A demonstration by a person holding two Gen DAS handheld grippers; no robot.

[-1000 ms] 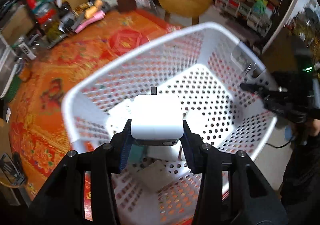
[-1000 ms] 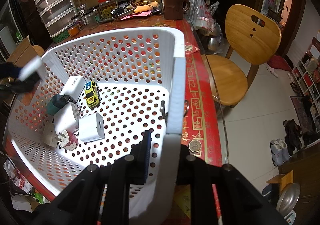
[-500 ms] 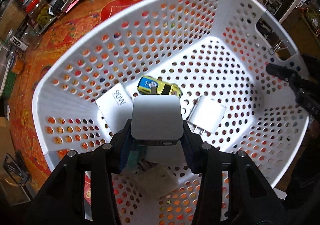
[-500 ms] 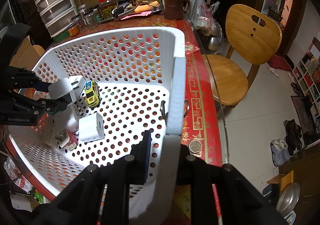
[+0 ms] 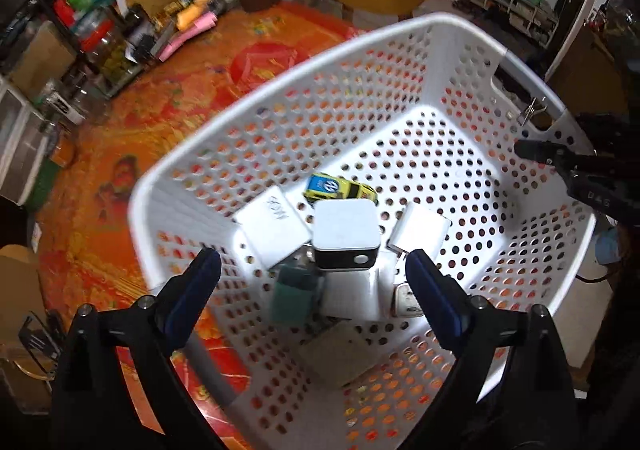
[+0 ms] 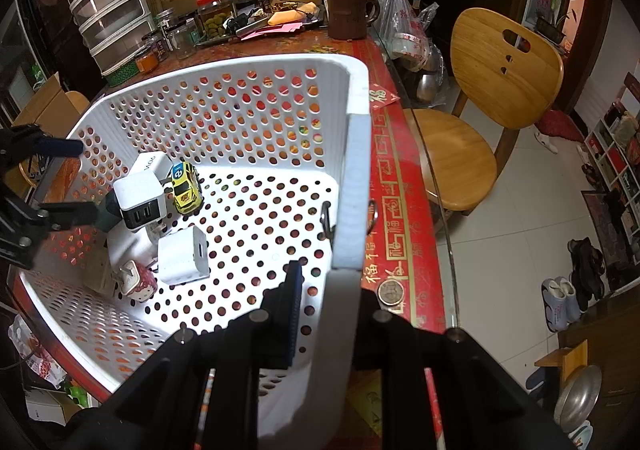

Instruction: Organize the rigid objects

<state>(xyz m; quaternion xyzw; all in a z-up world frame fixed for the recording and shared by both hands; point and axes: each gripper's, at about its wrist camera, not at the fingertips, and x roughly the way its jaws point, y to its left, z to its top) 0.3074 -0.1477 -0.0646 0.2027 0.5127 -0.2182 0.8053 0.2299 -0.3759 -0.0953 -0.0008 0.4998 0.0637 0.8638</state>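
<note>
A white perforated basket (image 5: 400, 62) (image 6: 240, 90) stands on the red table. My left gripper (image 5: 312, 274) is open above its near corner. The white-and-black charger cube (image 5: 346, 234) (image 6: 140, 200) rests loose on a pile of white chargers (image 5: 272, 230) next to a yellow toy car (image 5: 340, 188) (image 6: 185, 188). Another white charger (image 6: 184, 256) lies on the basket floor. My right gripper (image 6: 332, 314) is shut on the basket's rim (image 6: 354, 186).
Jars, boxes and a brown mug (image 6: 346, 14) crowd the far side of the table. A wooden chair (image 6: 492, 90) stands to the right. A coin (image 6: 390, 292) lies on the table by the basket. Plastic drawers (image 6: 108, 14) stand at the back left.
My left gripper opened and let go of the charger cube, which now rests on the pile in the basket. The gripper has drawn back. The right gripper has not moved.
</note>
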